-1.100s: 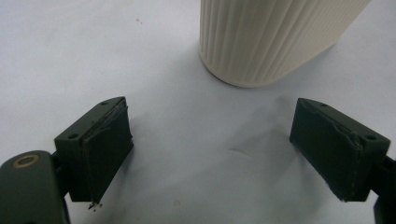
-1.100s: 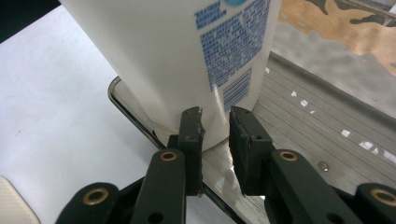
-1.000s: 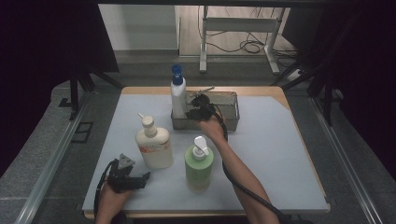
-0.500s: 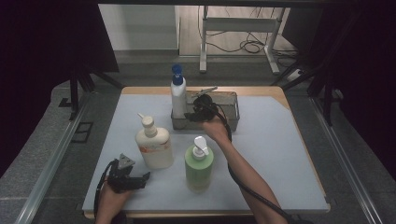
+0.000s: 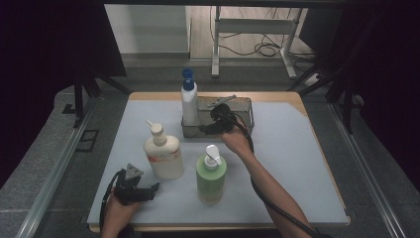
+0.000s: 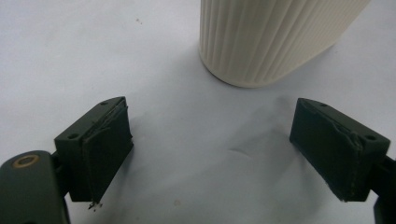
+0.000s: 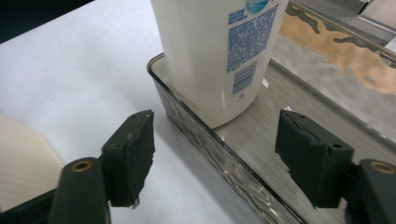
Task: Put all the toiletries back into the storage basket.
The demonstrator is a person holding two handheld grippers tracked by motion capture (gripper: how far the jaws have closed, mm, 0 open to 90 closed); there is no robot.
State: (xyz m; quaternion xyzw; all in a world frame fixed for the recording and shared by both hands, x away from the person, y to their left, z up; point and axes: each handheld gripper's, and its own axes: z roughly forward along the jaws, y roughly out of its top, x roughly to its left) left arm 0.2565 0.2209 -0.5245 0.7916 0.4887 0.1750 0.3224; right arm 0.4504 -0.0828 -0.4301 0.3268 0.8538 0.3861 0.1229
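Observation:
A white bottle with a blue cap [image 5: 189, 106] stands upright in the left end of a metal tray [image 5: 242, 106]. My right gripper [image 5: 204, 130] hovers just in front of that bottle [image 7: 210, 51], over the tray's near wall [image 7: 205, 140]. Its jaws [image 7: 215, 154] have just been opening and stand open, with nothing pressed between the pads. My left gripper [image 5: 151, 191] rests low at the front left, open and empty [image 6: 224, 149]. It points at the base of a cream pump bottle [image 6: 266, 37].
The cream pump bottle [image 5: 163, 153] and a green pump bottle [image 5: 211, 176] stand on the pale mat in front of the tray. A cable trails from the right gripper along the forearm. Dark frame rails run along both sides of the table.
The right gripper has drawn back a little from the white bottle toward the near side. The bottle stays upright in the tray. The left hand has kept still.

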